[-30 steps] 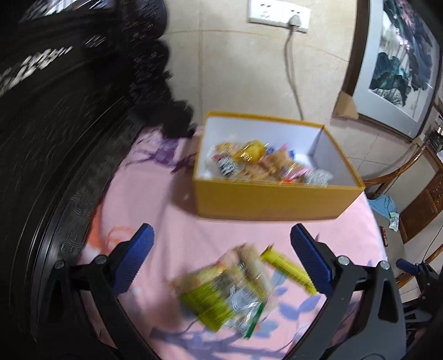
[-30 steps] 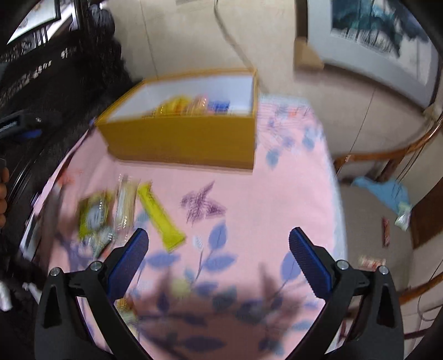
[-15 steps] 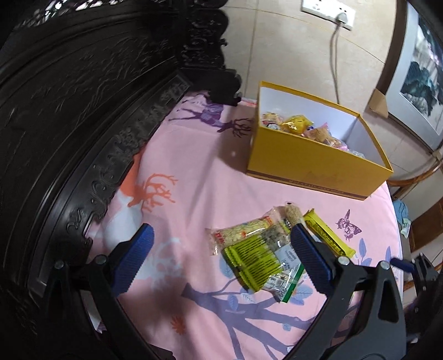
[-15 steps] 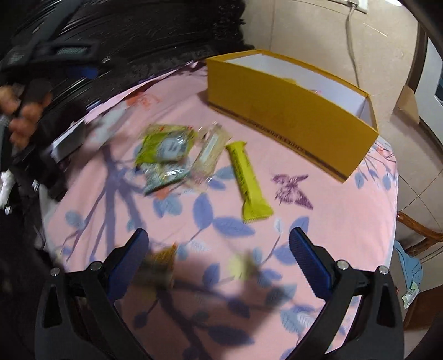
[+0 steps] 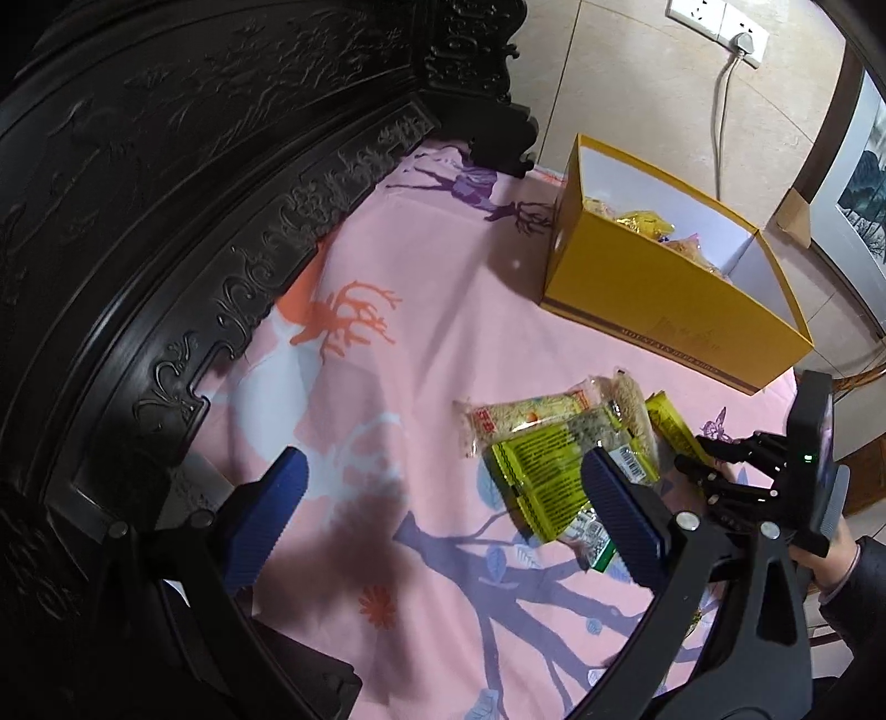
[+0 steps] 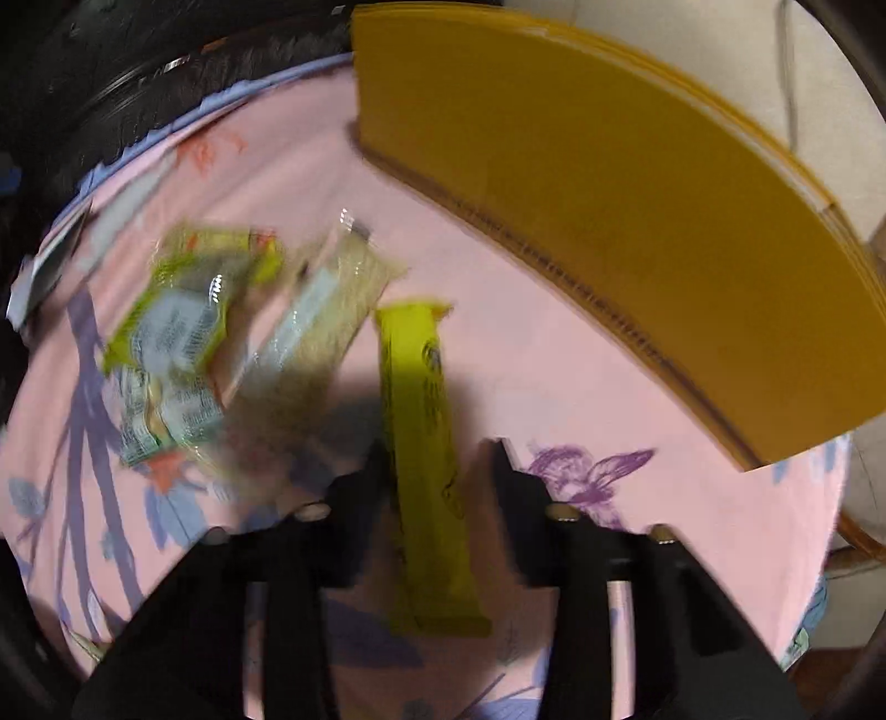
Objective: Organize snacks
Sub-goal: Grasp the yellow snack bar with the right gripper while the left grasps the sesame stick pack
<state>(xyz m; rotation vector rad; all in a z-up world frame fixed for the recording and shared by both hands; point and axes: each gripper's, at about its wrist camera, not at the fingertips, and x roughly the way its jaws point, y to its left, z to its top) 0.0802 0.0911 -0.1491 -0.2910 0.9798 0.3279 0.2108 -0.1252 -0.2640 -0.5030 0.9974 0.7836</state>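
Observation:
An open yellow box point(image 5: 664, 315) point(image 6: 609, 194) with snacks inside stands on the pink patterned cloth point(image 5: 415, 304). In front of it lie a green packet point(image 5: 542, 471) point(image 6: 166, 315), a pale rice-cracker bar point(image 5: 526, 415) point(image 6: 332, 310) and a long yellow bar point(image 6: 421, 399) point(image 5: 667, 423). My right gripper point(image 6: 437, 465) point(image 5: 714, 471) points down with its jaws closed narrowly around the yellow bar's lower half. My left gripper point(image 5: 443, 520) hangs open above bare cloth, its right finger just over the green packet.
Dark carved wooden furniture point(image 5: 166, 221) curves along the cloth's left side. A wall socket with a cable point(image 5: 720, 22) and a framed painting point(image 5: 864, 183) are behind the box. A person's hand point(image 5: 830, 554) holds the right gripper at the far right.
My right gripper dropped down over the yellow bar and its wide-open jaws came together around it. My left gripper sank a little closer to the cloth.

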